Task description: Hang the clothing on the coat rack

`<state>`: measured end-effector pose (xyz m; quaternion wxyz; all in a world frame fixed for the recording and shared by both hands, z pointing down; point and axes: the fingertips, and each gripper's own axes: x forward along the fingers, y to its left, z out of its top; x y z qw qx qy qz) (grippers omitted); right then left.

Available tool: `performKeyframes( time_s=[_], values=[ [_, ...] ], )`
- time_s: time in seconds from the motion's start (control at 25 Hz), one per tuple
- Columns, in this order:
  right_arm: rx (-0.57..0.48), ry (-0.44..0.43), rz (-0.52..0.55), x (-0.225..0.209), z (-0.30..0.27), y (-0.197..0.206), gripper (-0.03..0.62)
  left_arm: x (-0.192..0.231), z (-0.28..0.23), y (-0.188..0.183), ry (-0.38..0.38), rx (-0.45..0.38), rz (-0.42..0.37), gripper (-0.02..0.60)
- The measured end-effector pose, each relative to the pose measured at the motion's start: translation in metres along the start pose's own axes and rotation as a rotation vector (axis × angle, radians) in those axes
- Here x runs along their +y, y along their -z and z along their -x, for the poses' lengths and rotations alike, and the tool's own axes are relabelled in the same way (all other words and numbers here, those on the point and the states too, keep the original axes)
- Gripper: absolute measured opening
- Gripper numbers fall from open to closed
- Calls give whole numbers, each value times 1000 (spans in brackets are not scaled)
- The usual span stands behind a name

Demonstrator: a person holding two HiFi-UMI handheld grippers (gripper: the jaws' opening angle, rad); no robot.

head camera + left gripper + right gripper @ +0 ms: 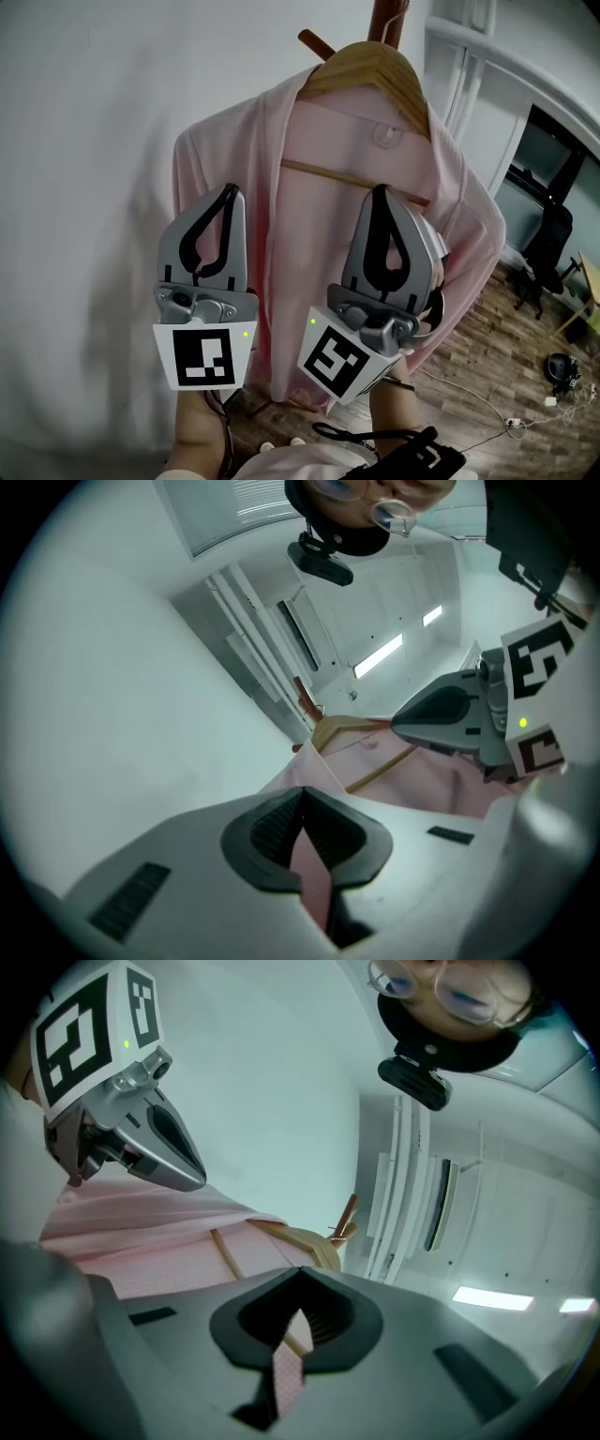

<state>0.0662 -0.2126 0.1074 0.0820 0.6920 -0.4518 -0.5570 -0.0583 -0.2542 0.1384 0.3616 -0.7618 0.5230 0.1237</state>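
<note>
**Two Hand-Held Grippers Closed in Front of a Garment Already on the Rack**

1. Task status. The pink garment (309, 234) is draped over a wooden hanger (370, 70). The hanger sits against the brown pole of the coat rack (384, 19), just below an angled peg (314, 42). The hook itself is too small to trace, but the garment hangs free and level, so the hanging step is judged complete or nearly so. The front is open, with both panels falling straight. What remains is, at most, straightening the cloth and taking the tools away.

2. Left hand-held gripper (232, 190). It sits at the near left, in front of the garment's left front edge. The jaws are closed, with the tips meeting. Pink cloth shows through the slot behind the tips. No fold can be confirmed between the pads (272, 827).

3. Right hand-held gripper (382, 190). It sits at the near right, in front of the garment's inner back panel. The jaws are fully closed. The hanger bar and pink cloth show through the slot, so it is judged to hold nothing.

4. Surface and room. No worktop is in view. The rack stands on a wood-plank floor (497, 375) before a plain white wall (84, 187). At the far right are a black office chair (548, 248) and dark glazing (553, 150). Loose cables (511, 422) lie on the floor at the near right.
</note>
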Motion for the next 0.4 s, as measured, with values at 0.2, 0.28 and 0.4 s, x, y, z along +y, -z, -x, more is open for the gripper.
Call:
performKeyframes(
  time_s=[0.2,0.28,0.4],
  values=[
    [-4,-3,6,1,2,-3,18,2,2,0,-14,3,7,14],
    [-3,-2,7,1,1,-3,18,3,1,0,-12,4,4,14],
    [-2,-1,11,3,-1,-3,18,5,0,1,-11,5,0,14]
  ],
)
